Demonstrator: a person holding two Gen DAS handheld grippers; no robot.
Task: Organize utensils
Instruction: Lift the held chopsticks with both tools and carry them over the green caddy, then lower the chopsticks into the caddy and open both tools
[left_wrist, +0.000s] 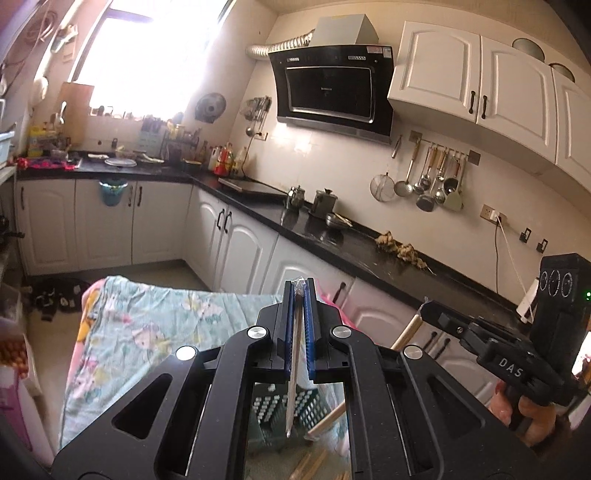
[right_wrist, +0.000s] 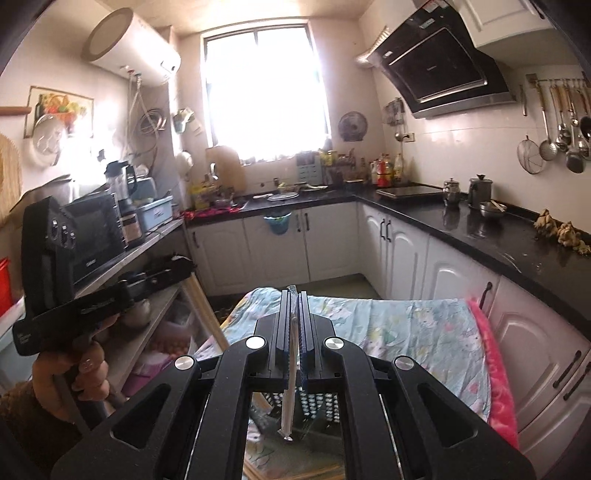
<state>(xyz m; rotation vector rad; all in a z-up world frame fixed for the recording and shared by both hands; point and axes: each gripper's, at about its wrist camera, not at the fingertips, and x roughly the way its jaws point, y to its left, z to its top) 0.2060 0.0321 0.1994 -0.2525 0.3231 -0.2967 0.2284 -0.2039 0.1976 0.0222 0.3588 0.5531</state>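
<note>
Left wrist view: we see our left gripper with fingers pinched nearly together on a thin wrapped utensil, clear plastic wrap bunched at the fingertips, the long end hanging down toward us past the finger bases. Below it, through the gripper frame, a dark slotted basket sits on the floral cloth of the table, with wooden chopsticks leaning at its edge and more loose ones nearer us. Our right gripper shows at the right edge, held in a hand; its fingers sit close together. Right wrist view: the right gripper has its fingers squeezed on another white wrapped utensil, which dangles over the same basket. Left gripper at the left side, gripped by a hand. Black kitchen counter runs along the right wall, well apart from both grippers.
</note>
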